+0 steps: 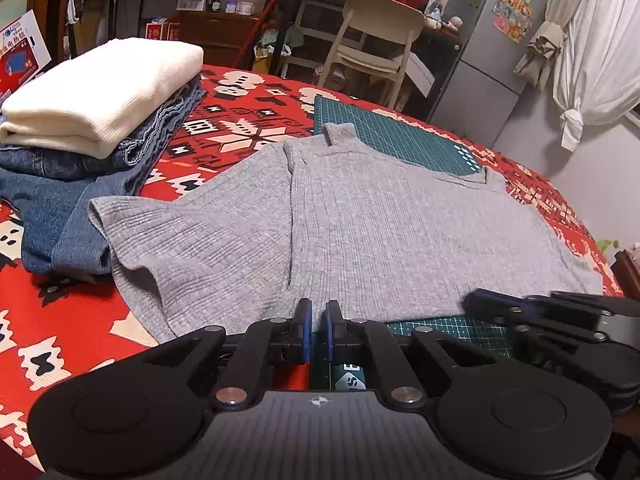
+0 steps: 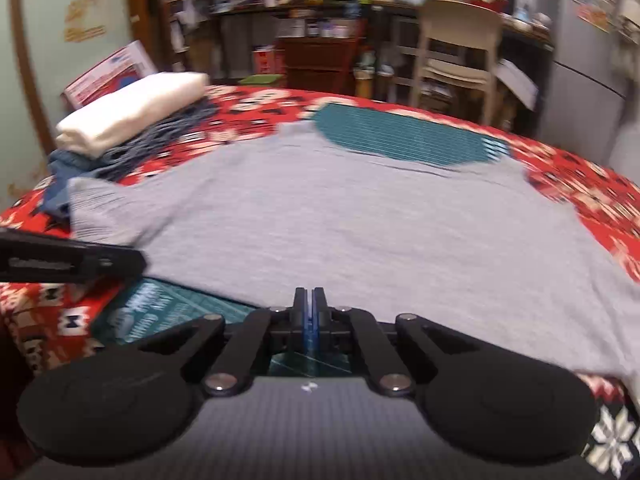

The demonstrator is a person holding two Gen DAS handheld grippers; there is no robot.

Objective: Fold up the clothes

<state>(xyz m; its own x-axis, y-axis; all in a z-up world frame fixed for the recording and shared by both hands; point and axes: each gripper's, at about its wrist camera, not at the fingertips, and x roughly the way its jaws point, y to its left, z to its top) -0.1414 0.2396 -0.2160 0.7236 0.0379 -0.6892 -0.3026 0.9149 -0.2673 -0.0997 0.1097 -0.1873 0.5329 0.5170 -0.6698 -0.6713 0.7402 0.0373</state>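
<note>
Lying flat on a green mat (image 1: pixel 384 136) over the red-patterned worktop (image 1: pixel 240 120), the grey sweater (image 1: pixel 360 220) has one sleeve spread toward a stack of folded clothes (image 1: pixel 92 112). The left gripper (image 1: pixel 316 320) sits at its near hem, fingers narrowly apart on nothing. The right gripper (image 2: pixel 309 308), also at the hem, has fingers pressed together, empty.

right claw (image 2: pixel 309 300) pressed together at grey sweater (image 2: pixel 340 216) hem | sweater flat on green mat (image 2: pixel 400 136)

grey sweater (image 1: pixel 360 232): ribbed knit, matt | jeans (image 1: pixel 64 200): denim | cutting mat (image 1: pixel 384 132): smooth | left claw (image 1: pixel 317 320): matt black plastic
</note>
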